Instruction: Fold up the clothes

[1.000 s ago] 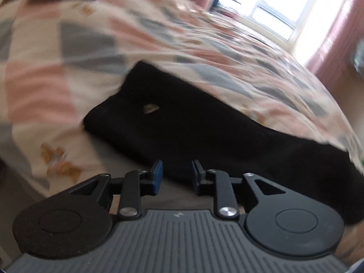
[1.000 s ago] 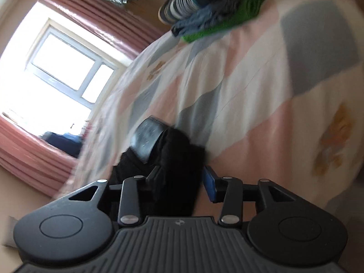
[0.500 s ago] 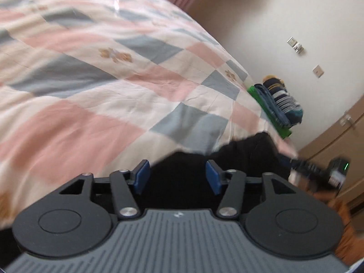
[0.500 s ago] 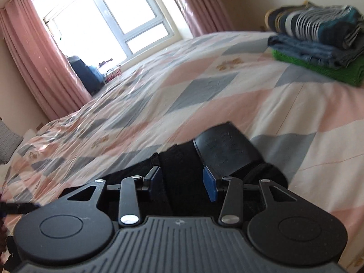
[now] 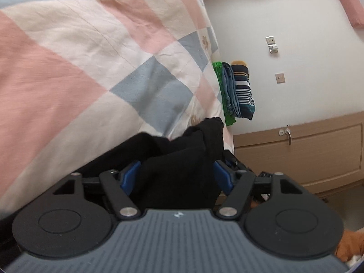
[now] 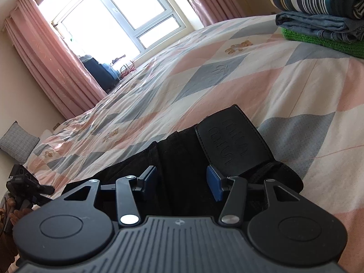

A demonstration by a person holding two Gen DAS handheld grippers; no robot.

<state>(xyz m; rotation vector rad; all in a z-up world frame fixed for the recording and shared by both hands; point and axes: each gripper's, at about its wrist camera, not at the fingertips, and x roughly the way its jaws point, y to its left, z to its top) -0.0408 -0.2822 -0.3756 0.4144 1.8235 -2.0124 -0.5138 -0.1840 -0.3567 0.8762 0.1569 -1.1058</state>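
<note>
1. Left gripper [image 5: 177,177]: lower centre of the left wrist view; blue pads [image 5: 129,177] spread wide, black cloth bunched between them, no pinch evident
2. Right gripper [image 6: 182,182]: lower centre of the right wrist view; jaws likewise spread, astride the waistband, pads not seen pressing on it
3. Bed quilt [image 6: 227,72]: pink, grey-blue and cream checks with small bear motifs; fills the upper half of the right view and the upper left of the left view; serves as the folding surface
4. Black trousers [image 6: 182,157]: the item to be folded; lie across the quilt at lower centre of both views, bunched and partly raised toward centre right of the left view [image 5: 195,150]. Judged soft, limp and of middling weight for clothing; likely to sag and slip where held by a single layer
5. Stack of folded clothes [image 6: 323,16]: upper right of the right view, centre right of the left view [image 5: 236,91]; green knit beneath, denim, striped piece on top; well apart from the trousers
6. Waist patch [image 6: 232,145]: stiff, embossed, leather-like; right of centre in the right view. The thickened waistband beside it is judged the firmest place to take hold, the left gripper better placed on a seam or doubled edge
</note>
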